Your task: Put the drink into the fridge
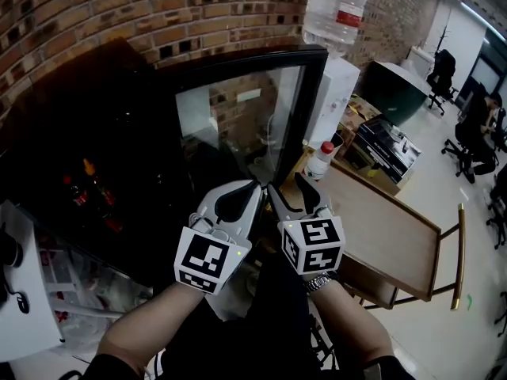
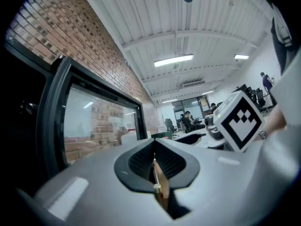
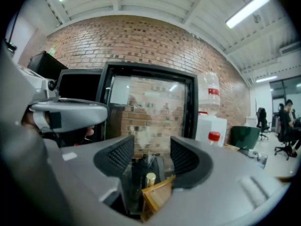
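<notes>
A small white bottle with a red cap [image 1: 320, 161] [image 3: 213, 137] stands at the far end of a wooden table [image 1: 384, 232], to the right of the fridge. The fridge's glass door [image 1: 238, 113] [image 3: 150, 105] [image 2: 94, 121] hangs open. Its dark inside [image 1: 79, 172] holds bottles with orange and red tops [image 1: 89, 171]. Both grippers are side by side in front of the door's edge. My left gripper [image 1: 242, 190] [image 2: 154, 149] is shut with nothing in it. My right gripper [image 1: 290, 187] [image 3: 151, 149] stands open and empty, short of the bottle.
A white water dispenser [image 1: 333, 93] [image 3: 212, 124] with a big clear jug stands between the fridge and the table. A brick wall [image 1: 119, 14] runs behind. Boxes, a green bin [image 3: 245, 135] and office chairs [image 1: 475, 141] fill the room at the right.
</notes>
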